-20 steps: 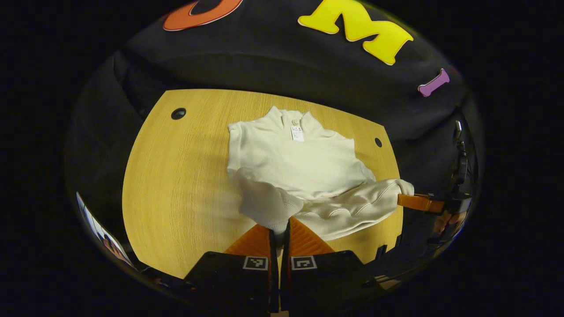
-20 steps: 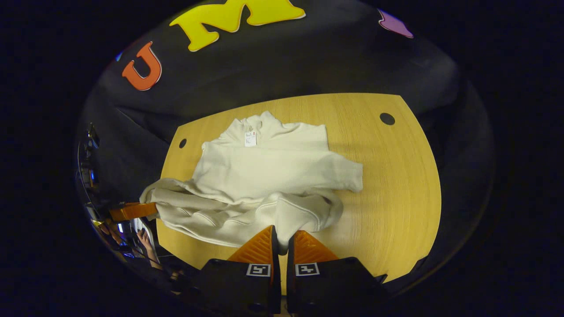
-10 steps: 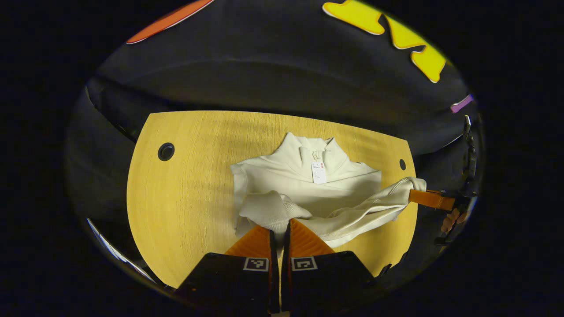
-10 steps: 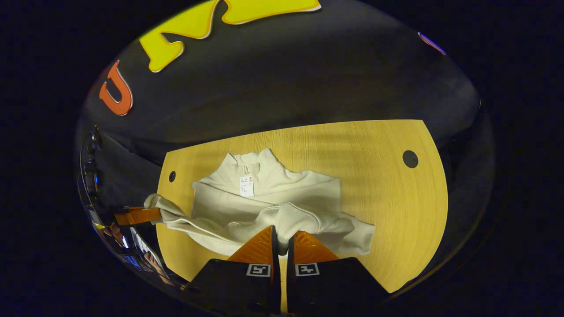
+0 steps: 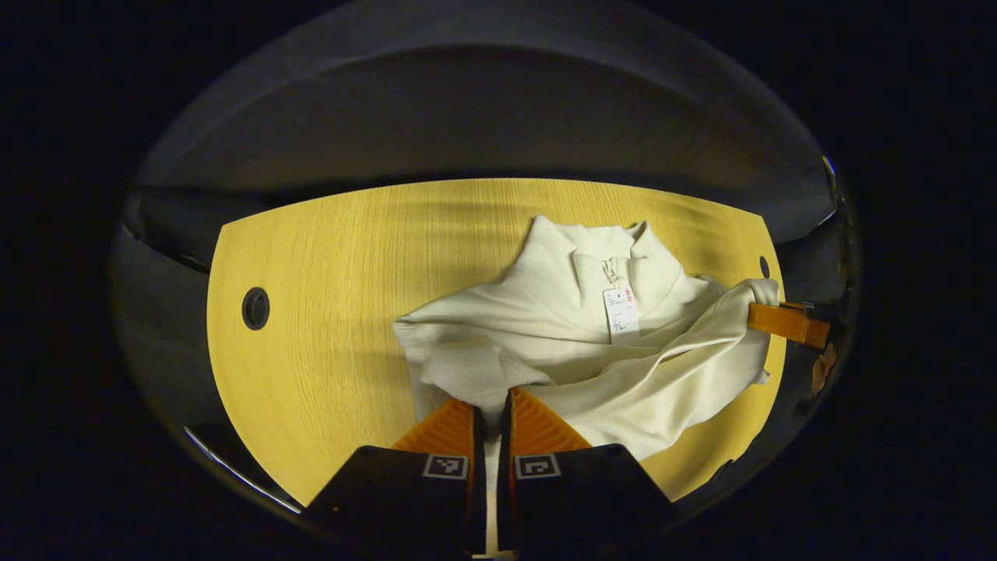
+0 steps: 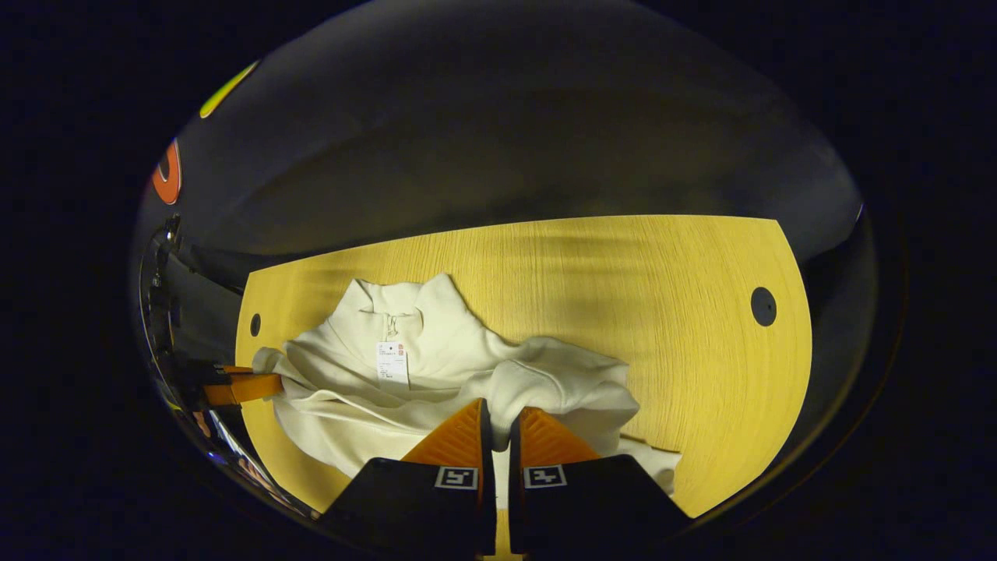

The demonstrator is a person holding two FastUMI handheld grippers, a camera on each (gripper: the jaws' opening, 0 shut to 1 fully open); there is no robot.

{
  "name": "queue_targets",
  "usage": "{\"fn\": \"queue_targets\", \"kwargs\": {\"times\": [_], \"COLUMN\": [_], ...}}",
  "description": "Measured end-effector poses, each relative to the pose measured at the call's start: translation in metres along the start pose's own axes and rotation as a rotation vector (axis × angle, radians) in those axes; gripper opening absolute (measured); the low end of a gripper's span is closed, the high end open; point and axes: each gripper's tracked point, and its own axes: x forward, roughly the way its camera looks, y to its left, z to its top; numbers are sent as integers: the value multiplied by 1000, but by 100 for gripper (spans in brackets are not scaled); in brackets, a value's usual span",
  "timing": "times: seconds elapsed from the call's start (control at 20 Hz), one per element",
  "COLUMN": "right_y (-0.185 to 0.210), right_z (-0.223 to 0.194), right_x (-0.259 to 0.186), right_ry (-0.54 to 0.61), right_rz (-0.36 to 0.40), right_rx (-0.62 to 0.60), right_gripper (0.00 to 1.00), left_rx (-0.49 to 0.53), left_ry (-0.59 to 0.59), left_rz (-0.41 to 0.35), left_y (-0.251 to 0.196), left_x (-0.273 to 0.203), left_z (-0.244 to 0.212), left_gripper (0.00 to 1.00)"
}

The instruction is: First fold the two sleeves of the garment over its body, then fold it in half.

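Note:
A cream sweatshirt (image 5: 576, 343) with a stand-up collar and a hanging tag (image 5: 621, 315) lies on the wooden table (image 5: 311, 335), its lower part lifted and carried toward the collar. My left gripper (image 5: 491, 407) is shut on one corner of the hem. In the right gripper view the same sweatshirt (image 6: 436, 374) is doubled over, and my right gripper (image 6: 501, 413) is shut on the other hem corner. The right gripper (image 5: 783, 323) also shows far right in the left gripper view, cloth in its jaws. The left gripper (image 6: 245, 387) shows at the left edge of the right gripper view.
The table has round cable holes (image 5: 255, 308) (image 6: 763, 306) near its side edges and another small hole (image 6: 255, 324) behind the garment. Black cloth walls stand close behind the table. Bare wood (image 6: 662, 296) lies to the right of the sweatshirt in the right gripper view.
Both grippers have carried the hem forward toward the collar, so the garment's body is now doubled over. The collar and tag appear closer and larger in both views.

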Motion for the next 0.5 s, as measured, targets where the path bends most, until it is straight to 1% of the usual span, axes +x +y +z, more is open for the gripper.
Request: {"fn": "queue_targets", "kwargs": {"times": [0.05,0.1,0.15,0.2,0.3,0.35,0.4,0.45,0.5], "right_y": [-1,-1,-2,-5,-2,2,3,-1,0], "right_z": [0,0,3,8,11,12,12,14,15], "right_x": [-3,-3,-6,-9,-25,-28,-28,-31,-38], "right_ry": [-4,-8,-16,-36,-53,-61,-74,-92,-112], "right_rz": [-6,-13,-17,-20,19,32,32,19,24], "right_rx": [3,18,21,19,17,13,16,18,27], "right_gripper": [10,13,14,22,23,34,57,65,75], "left_rx": [9,7,3,-5,-10,-16,-17,-23,-34], "left_ry": [-10,-14,-17,-17,-11,-33,-43,-62,-79], "left_rz": [-6,-4,-9,-7,-17,-15,-2,8,11], "left_y": [0,0,-2,-3,-5,-6,-3,0,-1], "left_x": [-1,0,4,7,3,0,-2,-5,-9], "left_z": [1,3,4,4,0,4,5,7,9], "left_gripper": [9,16,26,19,72,79,81,93,100]}}
